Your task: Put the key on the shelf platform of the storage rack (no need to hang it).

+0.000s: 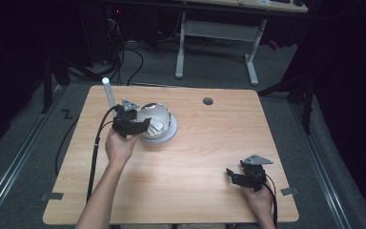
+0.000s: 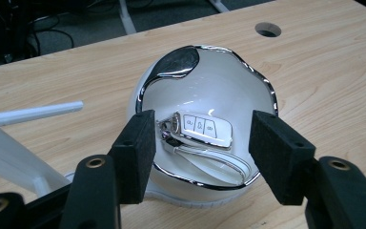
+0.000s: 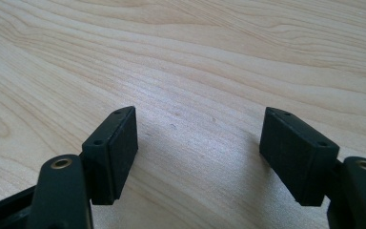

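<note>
White glossy bowl with wavy chrome rim (image 2: pixel 205 90) sits on the light wood surface (image 1: pixel 209 157), toward its far left. Inside the bowl: white three-button car key fob (image 2: pixel 201 129) with its white strap, lying flat on the bottom. Left tool (image 2: pixel 202 152) wide, at the bowl's near rim, nothing gripped. Right tool (image 3: pixel 200 157) wide, empty, well apart from the bowl.

left gripper (image 1: pixel 145 125): black jaws, brass-ringed screws, grey three-cornered plate, black cable | right gripper (image 1: pixel 231 174): same build | forearms: no sleeves
</note>
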`<state>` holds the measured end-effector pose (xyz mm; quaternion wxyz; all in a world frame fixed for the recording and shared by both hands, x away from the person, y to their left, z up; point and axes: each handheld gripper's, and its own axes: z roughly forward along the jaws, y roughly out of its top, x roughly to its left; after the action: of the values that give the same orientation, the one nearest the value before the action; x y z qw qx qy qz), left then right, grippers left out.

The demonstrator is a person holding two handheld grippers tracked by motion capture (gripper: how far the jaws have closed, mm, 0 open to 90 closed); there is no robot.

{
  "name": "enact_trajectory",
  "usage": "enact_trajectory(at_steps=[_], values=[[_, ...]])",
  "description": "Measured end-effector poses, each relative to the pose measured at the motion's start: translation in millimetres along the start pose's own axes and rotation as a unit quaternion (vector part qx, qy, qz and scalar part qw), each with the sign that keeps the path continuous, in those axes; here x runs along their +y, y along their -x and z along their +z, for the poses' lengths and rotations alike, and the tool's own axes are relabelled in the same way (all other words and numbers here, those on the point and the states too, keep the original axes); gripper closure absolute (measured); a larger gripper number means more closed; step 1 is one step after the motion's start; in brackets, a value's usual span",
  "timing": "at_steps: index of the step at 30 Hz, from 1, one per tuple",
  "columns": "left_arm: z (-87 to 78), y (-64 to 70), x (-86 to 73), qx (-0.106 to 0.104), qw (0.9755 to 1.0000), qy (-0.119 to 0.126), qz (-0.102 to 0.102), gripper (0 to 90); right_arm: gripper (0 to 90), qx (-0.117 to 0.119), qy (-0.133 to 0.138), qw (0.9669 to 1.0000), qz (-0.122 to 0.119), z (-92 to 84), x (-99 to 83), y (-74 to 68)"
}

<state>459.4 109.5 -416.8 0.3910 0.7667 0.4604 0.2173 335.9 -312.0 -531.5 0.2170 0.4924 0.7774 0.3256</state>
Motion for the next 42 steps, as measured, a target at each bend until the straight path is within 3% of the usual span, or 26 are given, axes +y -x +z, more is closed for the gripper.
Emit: enact_trajectory(at_steps=[25,42], values=[[-34.4,-10.9,-21.1,-0.010,0.9995,0.021,-0.020,42.3,29.3,0.000,0.000,1.0000,0.000,0.0,0.0,-0.1],[-57.9,-11.7,-40.4,-0.013,0.9991,0.036,-0.021,41.9,29.3,0.000,-0.001,1.0000,0.000,-0.1,0.0,-0.1]])
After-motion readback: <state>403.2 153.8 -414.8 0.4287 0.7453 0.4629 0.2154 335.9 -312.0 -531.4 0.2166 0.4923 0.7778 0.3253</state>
